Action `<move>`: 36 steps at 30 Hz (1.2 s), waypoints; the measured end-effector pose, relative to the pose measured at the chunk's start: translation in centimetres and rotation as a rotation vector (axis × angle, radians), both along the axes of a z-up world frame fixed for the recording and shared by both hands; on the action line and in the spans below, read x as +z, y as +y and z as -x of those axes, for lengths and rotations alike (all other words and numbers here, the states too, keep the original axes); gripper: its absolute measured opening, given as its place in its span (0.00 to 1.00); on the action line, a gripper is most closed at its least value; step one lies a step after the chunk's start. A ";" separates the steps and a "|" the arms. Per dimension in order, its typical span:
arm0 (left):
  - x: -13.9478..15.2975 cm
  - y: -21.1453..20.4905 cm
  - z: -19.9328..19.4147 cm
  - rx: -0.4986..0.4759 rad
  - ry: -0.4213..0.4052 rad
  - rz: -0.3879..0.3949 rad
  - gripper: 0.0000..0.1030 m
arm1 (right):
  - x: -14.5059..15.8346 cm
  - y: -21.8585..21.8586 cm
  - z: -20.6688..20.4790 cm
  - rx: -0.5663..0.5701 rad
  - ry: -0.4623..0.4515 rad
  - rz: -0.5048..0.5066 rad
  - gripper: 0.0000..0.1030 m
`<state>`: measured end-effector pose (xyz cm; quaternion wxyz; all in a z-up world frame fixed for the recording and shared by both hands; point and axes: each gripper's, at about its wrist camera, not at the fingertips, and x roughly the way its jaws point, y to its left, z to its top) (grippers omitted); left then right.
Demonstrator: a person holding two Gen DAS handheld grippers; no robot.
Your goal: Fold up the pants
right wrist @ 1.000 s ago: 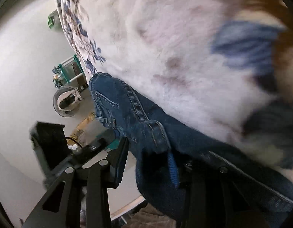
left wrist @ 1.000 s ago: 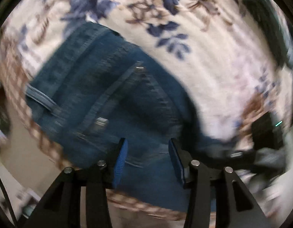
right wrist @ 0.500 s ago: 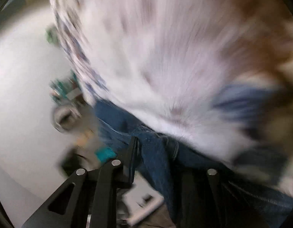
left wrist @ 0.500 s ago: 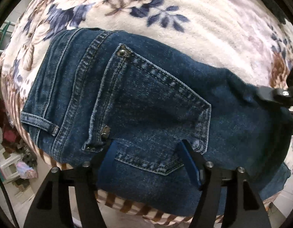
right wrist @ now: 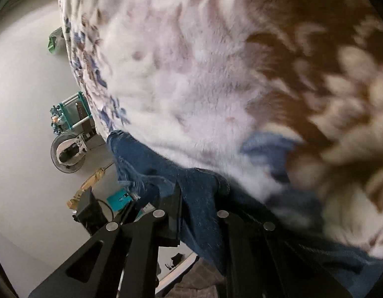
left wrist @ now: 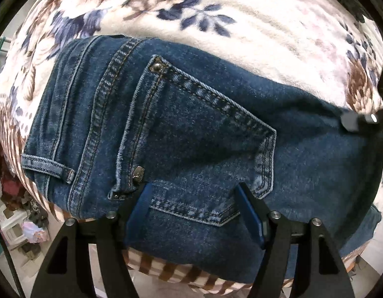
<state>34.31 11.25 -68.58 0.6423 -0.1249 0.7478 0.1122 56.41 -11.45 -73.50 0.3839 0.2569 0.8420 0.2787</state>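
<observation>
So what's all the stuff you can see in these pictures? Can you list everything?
jeans: one pair, dark blue, folded on the blanket, back pocket facing up
blanket: one, cream with blue and brown flowers, under the jeans
fan: one, round, grey and white, on the floor beside the bed
rack: one, teal with white bars, on the floor behind the fan
left gripper: one, black with blue pads, open over the jeans pocket
right gripper: one, black, denim between its fingers

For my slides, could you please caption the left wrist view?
Open left gripper hovers over folded jeans, back pocket up, on a floral blanket.
</observation>
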 end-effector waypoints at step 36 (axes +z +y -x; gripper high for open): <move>1.6 -4.5 -11.1 0.251 -0.020 0.277 0.65 | 4.6 -2.6 7.3 0.342 -0.193 -0.045 0.40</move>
